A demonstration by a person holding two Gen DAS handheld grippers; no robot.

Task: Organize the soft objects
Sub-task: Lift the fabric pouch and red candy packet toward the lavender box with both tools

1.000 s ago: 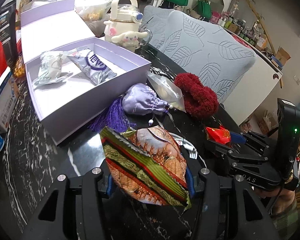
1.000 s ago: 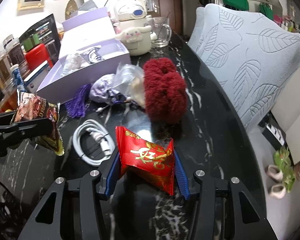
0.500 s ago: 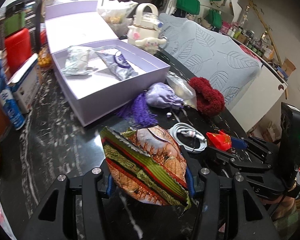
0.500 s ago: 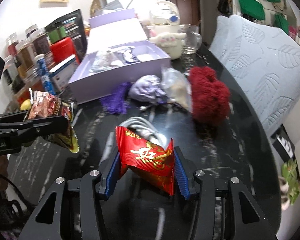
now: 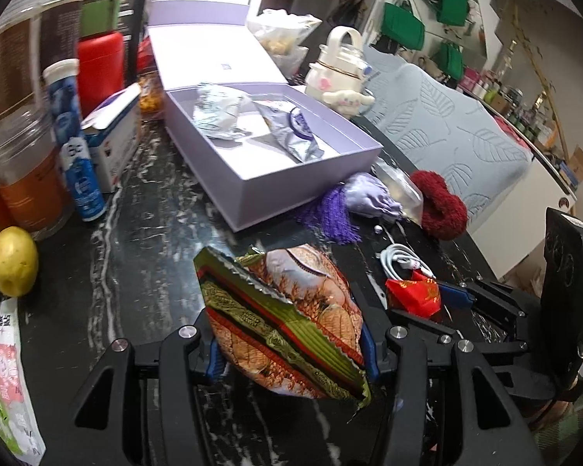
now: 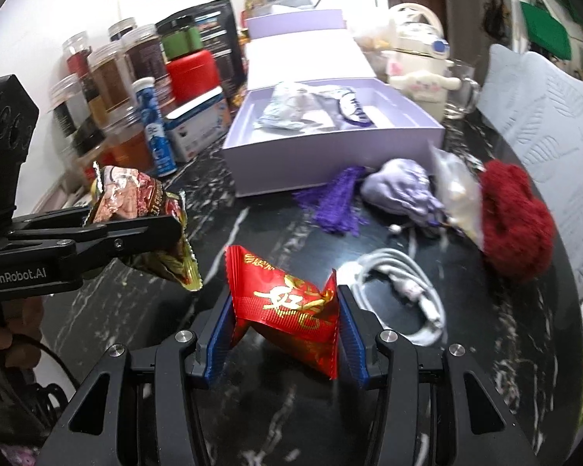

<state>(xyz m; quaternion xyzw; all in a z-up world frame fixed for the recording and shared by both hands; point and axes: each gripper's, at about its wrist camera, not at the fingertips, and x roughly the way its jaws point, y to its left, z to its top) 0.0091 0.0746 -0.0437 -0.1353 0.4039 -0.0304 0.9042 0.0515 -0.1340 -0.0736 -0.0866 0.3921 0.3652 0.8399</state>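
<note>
Two packets are already lying in the far lilac box (image 5: 311, 178), while the left claw (image 5: 291, 349) is gripping a striped snack packet (image 5: 283, 322) and the right claw (image 6: 283, 330) a red packet (image 6: 283, 303) above the worktop (image 6: 260, 229), with the lilac pouch (image 6: 400, 190) and red scrunchie (image 6: 517, 217) waiting nearby.

Bare black tabletop (image 5: 155, 240) runs between jars (image 5: 23, 178) on the left and box (image 5: 276, 186). Right side blocked: tassel (image 6: 336, 202), pouch (image 6: 402, 188), cable (image 6: 404, 291), red scrunchie (image 6: 519, 217).

Lemon (image 5: 13, 266) sits near the tabletop (image 5: 144, 240) edge, blue tube (image 5: 74, 143) upright beside jars (image 6: 109, 77), white cable (image 6: 408, 295) coiled, Cinnamoroll kettle (image 5: 340, 73) at back.
</note>
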